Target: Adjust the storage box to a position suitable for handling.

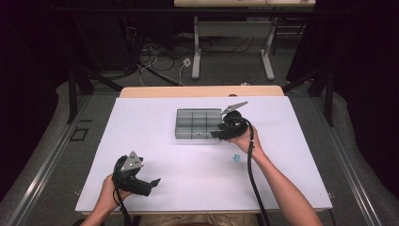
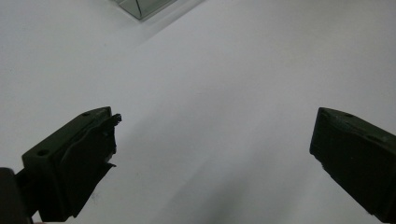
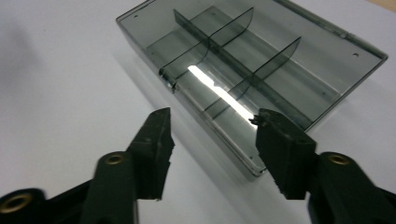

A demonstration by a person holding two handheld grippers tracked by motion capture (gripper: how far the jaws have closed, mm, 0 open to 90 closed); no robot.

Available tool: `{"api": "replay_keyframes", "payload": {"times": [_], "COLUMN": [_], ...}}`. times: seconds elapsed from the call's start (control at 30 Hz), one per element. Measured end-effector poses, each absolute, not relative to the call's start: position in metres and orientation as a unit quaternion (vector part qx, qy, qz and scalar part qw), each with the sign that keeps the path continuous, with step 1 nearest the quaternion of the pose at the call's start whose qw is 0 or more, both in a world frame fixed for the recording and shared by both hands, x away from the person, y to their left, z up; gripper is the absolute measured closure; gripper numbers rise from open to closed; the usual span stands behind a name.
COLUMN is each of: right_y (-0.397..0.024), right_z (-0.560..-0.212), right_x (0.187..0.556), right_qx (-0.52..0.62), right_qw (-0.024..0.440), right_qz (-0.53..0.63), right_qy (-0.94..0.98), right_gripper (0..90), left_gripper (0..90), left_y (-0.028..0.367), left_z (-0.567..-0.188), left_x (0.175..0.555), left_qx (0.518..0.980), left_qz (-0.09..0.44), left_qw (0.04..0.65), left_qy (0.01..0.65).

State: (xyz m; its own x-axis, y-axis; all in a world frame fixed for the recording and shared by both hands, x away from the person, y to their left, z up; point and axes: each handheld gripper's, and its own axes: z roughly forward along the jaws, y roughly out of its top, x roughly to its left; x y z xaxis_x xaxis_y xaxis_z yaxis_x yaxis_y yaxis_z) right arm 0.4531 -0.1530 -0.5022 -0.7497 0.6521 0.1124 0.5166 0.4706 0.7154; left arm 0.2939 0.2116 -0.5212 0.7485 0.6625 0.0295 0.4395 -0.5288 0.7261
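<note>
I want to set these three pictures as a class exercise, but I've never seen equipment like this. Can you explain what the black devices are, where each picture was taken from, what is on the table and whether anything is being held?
There is no machine here. A person sits at a white table and holds a hand-operated tool with two black jaws in each hand: the left gripper and the right gripper.

The wide picture comes from a camera fixed above the person, looking forward and down. The other two come from small cameras riding on the grippers, looking along their jaws.

On the table stands a clear grey box with compartments, and nothing can be made out inside it. A small blue star lies near the right forearm.

Nothing is held. The left gripper's jaws stand wide open over bare table. The right gripper's jaws are partly open at a near corner of the box, with nothing between them.
</note>
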Motion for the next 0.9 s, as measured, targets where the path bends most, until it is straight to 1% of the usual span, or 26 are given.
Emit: {"api": "replay_keyframes", "payload": {"times": [0.13, 0.17, 0.2, 0.23, 0.27, 0.3, 0.33, 0.37, 0.4, 0.43, 0.73, 0.9], "right_y": [-0.151, -0.15, -0.149, -0.149, -0.147, -0.145, -0.145, -0.143, -0.141, -0.14, -0.124, -0.12], "right_z": [-0.5, -0.501, -0.501, -0.501, -0.5, -0.499, -0.499, -0.498, -0.498, -0.498, -0.496, -0.498], "right_x": [0.46, 0.463, 0.464, 0.464, 0.466, 0.47, 0.47, 0.473, 0.475, 0.477, 0.493, 0.51], "right_qx": [0.351, 0.354, 0.357, 0.357, 0.363, 0.364, 0.364, 0.369, 0.368, 0.37, 0.374, 0.39], "right_qw": [0.09, 0.097, 0.095, 0.095, 0.097, 0.102, 0.102, 0.11, 0.118, 0.123, 0.131, 0.136], "right_qz": [0.38, 0.388, 0.387, 0.387, 0.384, 0.382, 0.382, 0.381, 0.381, 0.385, 0.377, 0.375], "right_qy": [0.851, 0.846, 0.845, 0.845, 0.844, 0.843, 0.843, 0.841, 0.84, 0.837, 0.837, 0.83], "right_gripper": [62.6, 67.0, 69.5, 69.5, 73.7, 80.8, 80.8, 87.2, 88.8, 90.0, 90.0, 90.0], "left_gripper": [0.4, 0.3, 0.4, 0.3, 0.3, 0.3, 0.4, 0.3, 0.3, 0.3, 0.4, 0.4], "left_y": [0.212, 0.212, 0.212, 0.212, 0.212, 0.212, 0.212, 0.212, 0.212, 0.212, 0.212, 0.213], "left_z": [-0.521, -0.521, -0.521, -0.521, -0.521, -0.521, -0.521, -0.521, -0.521, -0.521, -0.521, -0.522], "left_x": [0.294, 0.294, 0.294, 0.294, 0.294, 0.294, 0.294, 0.294, 0.294, 0.294, 0.293, 0.294], "left_qx": [0.861, 0.861, 0.861, 0.861, 0.862, 0.861, 0.861, 0.861, 0.86, 0.861, 0.861, 0.86], "left_qz": [0.152, 0.153, 0.152, 0.152, 0.153, 0.152, 0.152, 0.152, 0.152, 0.153, 0.152, 0.153], "left_qw": [0.364, 0.364, 0.364, 0.364, 0.361, 0.361, 0.361, 0.363, 0.363, 0.363, 0.363, 0.364], "left_qy": [0.32, 0.32, 0.321, 0.321, 0.321, 0.323, 0.323, 0.323, 0.324, 0.323, 0.324, 0.322]}}
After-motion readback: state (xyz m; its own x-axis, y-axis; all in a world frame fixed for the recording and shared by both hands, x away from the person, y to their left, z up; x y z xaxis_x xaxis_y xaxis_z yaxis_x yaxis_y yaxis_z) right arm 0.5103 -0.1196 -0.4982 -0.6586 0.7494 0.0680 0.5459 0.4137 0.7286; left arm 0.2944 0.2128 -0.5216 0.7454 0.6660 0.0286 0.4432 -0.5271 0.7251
